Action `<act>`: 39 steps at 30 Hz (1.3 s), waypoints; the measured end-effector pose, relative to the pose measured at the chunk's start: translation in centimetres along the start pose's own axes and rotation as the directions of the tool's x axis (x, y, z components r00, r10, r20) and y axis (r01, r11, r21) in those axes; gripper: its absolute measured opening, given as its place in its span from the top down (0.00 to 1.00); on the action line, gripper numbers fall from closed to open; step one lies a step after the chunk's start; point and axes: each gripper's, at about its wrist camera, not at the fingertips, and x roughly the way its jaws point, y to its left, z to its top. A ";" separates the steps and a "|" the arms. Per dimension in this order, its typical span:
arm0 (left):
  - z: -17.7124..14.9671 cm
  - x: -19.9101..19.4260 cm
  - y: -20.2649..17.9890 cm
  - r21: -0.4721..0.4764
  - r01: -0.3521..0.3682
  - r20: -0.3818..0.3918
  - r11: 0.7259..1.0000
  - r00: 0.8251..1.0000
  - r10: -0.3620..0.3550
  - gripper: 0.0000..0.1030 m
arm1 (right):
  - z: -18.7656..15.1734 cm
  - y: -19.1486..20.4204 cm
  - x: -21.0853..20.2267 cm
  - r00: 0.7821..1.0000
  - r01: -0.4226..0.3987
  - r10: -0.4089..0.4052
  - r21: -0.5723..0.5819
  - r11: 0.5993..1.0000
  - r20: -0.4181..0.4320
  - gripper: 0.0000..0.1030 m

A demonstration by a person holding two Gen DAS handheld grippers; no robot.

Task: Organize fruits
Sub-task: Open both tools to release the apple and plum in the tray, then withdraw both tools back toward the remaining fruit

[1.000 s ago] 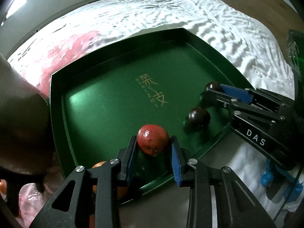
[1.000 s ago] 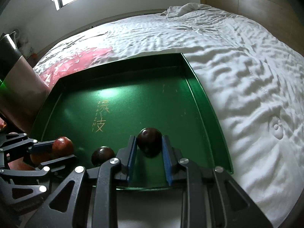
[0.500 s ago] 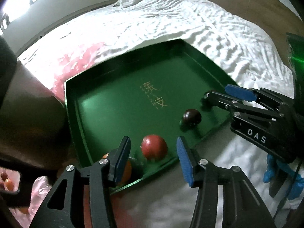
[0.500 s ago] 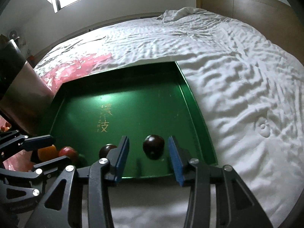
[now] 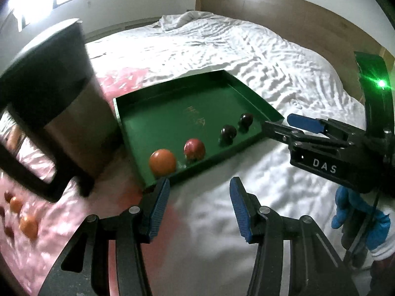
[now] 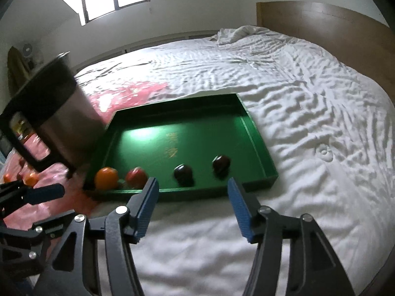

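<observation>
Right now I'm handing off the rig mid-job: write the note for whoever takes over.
Left hand-held gripper: open, empty, hovering over the bed short of the tray's near rim.
Right hand-held gripper: open, empty, also short of the near rim.
Green tray lies on the white bedsheet; along its near edge sit four fruits in a row: orange fruit, red fruit, then two dark fruits.
Done: those four are in the tray.
Left: more small orange fruits lie on the pink plastic sheet to the left, beside the metal bin; probably these go in next.
</observation>
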 end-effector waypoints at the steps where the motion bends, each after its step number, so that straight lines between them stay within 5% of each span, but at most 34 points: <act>1: -0.4 -0.5 0.1 -0.001 -0.005 0.002 1.000 1.000 0.005 0.56 | -0.4 0.6 -0.7 1.000 -0.006 0.006 -0.004 1.000 0.006 0.15; 19: -8.8 -11.7 6.3 -0.116 -0.136 0.075 0.984 0.987 0.145 0.49 | -5.0 11.9 -9.1 0.988 -0.127 0.135 -0.107 0.986 0.072 0.08; 39: -17.1 -16.7 18.4 -0.314 -0.258 0.061 0.914 0.955 0.291 0.47 | -6.5 24.0 -10.0 0.966 -0.243 0.256 -0.226 0.943 0.032 0.08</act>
